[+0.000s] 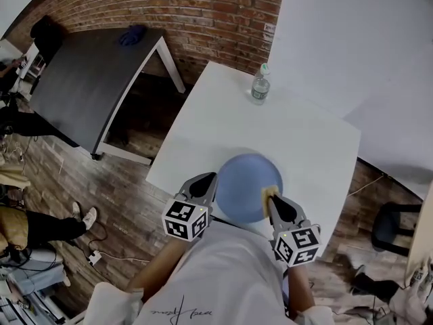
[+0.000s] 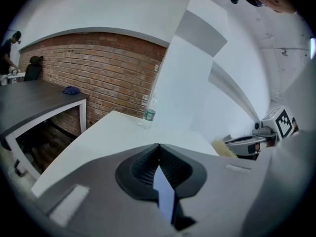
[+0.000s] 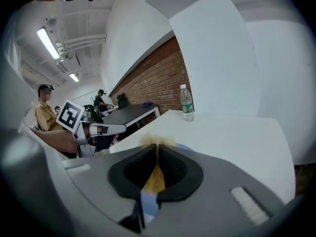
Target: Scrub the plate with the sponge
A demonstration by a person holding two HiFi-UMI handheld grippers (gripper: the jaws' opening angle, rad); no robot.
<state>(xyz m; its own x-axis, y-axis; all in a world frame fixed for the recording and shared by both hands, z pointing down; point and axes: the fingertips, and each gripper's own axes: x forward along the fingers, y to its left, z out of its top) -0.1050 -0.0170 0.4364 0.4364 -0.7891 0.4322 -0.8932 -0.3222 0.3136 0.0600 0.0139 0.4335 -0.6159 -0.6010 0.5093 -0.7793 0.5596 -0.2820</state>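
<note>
Your left gripper [image 1: 211, 181] was clamped shut on the left rim of the round blue plate [image 1: 245, 185], which lay flat on the white table [image 1: 223, 107]. Your right gripper [image 1: 272, 200] was closed on the yellow sponge [image 1: 269, 193], which sat at the plate's right rim. A clear plastic water bottle [image 1: 260, 84] stood upright well beyond the plate's far side.

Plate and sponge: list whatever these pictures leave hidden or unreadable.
- Head view: parts of the plate rim, covered by the left gripper and right gripper.
- Right gripper view: most of the sponge, buried between the jaws, so its shape is unclear.
- Sponge-to-plate contact: no view shows it.
- The bottle label: too small to read in any view.
</note>
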